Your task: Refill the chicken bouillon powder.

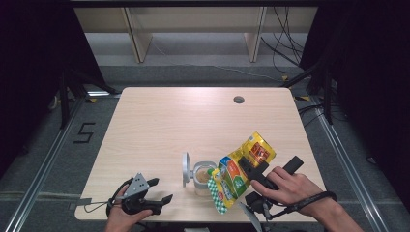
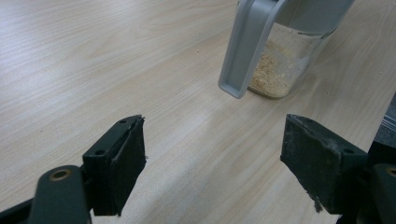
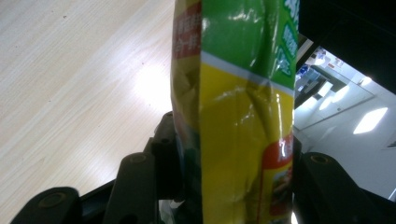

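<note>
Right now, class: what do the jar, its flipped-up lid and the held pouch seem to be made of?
Jar: clear glass or hard plastic; the crumbs show through.
Lid: matte grey plastic, by its moulded look.
Pouch: glossy printed film; it creases and glints in the right gripper.

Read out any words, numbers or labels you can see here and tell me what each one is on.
"5": black mark on the grey floor left of the table.
Print on the yellow and green bag held in the right gripper: too blurred and creased to read.
Jar: no label visible.
</note>
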Motion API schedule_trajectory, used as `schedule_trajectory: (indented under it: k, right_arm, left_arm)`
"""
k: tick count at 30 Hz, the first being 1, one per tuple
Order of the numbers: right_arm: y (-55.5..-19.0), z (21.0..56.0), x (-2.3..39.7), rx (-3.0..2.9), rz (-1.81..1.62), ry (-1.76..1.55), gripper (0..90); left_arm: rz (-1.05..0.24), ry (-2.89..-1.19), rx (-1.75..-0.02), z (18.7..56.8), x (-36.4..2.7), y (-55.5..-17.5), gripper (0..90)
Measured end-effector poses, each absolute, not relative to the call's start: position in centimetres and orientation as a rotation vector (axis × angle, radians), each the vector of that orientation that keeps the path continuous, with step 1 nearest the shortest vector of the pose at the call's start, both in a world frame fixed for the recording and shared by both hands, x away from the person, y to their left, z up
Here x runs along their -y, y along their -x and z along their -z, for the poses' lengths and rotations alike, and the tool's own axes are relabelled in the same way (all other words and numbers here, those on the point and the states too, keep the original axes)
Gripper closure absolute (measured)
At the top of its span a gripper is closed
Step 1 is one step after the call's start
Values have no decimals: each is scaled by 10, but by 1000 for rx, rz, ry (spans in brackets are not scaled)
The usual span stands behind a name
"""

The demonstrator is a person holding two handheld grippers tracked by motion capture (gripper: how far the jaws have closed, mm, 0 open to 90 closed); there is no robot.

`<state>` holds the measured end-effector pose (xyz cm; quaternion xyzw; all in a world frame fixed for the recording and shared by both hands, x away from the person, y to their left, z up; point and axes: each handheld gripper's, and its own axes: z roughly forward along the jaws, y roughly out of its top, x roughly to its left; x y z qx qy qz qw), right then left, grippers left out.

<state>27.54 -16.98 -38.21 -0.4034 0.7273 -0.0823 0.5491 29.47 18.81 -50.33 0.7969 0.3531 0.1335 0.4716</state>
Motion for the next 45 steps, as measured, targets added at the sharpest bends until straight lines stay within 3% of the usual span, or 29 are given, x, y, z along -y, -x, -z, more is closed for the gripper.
schedule_trajectory:
  k: [45]
  right_arm:
    - [-274,381,172,-1737,173,963,581]
  left_arm:
    - [-333,-1955,-853,503,-188,-295,213]
